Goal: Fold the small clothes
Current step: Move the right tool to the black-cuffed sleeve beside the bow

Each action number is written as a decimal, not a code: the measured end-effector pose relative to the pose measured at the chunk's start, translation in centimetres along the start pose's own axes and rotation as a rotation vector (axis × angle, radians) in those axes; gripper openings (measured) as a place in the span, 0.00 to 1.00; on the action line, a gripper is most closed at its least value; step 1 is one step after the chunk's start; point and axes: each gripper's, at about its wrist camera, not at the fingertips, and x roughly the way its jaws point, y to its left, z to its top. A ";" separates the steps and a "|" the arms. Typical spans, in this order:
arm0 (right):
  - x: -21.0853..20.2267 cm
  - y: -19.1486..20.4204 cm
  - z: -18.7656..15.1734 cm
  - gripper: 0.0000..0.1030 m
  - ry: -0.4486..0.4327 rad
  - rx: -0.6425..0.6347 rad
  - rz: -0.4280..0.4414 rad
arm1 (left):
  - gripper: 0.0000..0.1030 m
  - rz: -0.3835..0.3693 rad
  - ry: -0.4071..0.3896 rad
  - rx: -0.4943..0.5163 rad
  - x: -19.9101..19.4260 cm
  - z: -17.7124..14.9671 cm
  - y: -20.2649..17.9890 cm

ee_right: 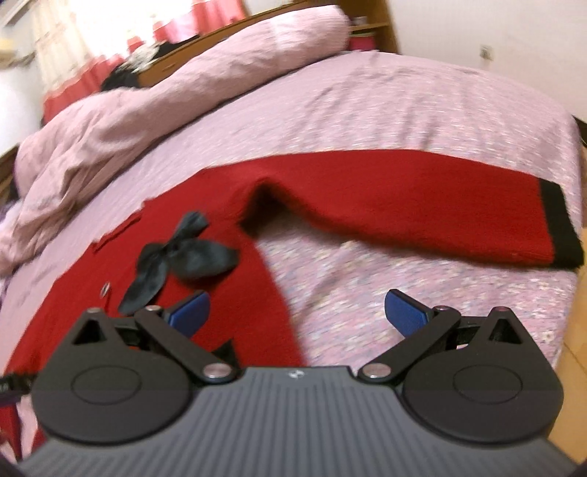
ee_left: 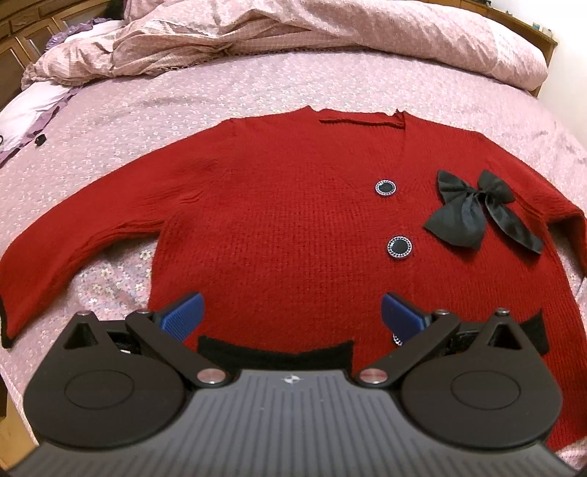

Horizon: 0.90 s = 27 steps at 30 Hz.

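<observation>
A small red knit cardigan (ee_left: pixel 279 205) lies flat, front up, on the pink floral bedsheet (ee_left: pixel 146 106). It has two black round buttons (ee_left: pixel 386 188), a black bow (ee_left: pixel 473 212) and black hem and cuff trim. My left gripper (ee_left: pixel 291 315) hovers open over the cardigan's lower front, blue pads apart with nothing between them. In the right wrist view the cardigan's sleeve (ee_right: pixel 403 205) stretches out to the right, ending in a black cuff (ee_right: pixel 561 224). My right gripper (ee_right: pixel 297 313) is open above the cardigan's side edge and the sheet, below the armpit. The bow (ee_right: pixel 176 260) shows at left.
A rumpled pink duvet (ee_left: pixel 256 33) is bunched along the far side of the bed, seen also as a duvet (ee_right: pixel 121 121) in the right wrist view. A wooden headboard (ee_right: pixel 227 33) stands behind. The bed edge and wooden floor (ee_right: pixel 572 367) lie at right.
</observation>
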 end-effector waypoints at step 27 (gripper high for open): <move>5.4 -9.8 3.1 1.00 -0.055 0.429 -0.002 | 1.00 0.022 0.149 0.032 7.3 1.7 -2.4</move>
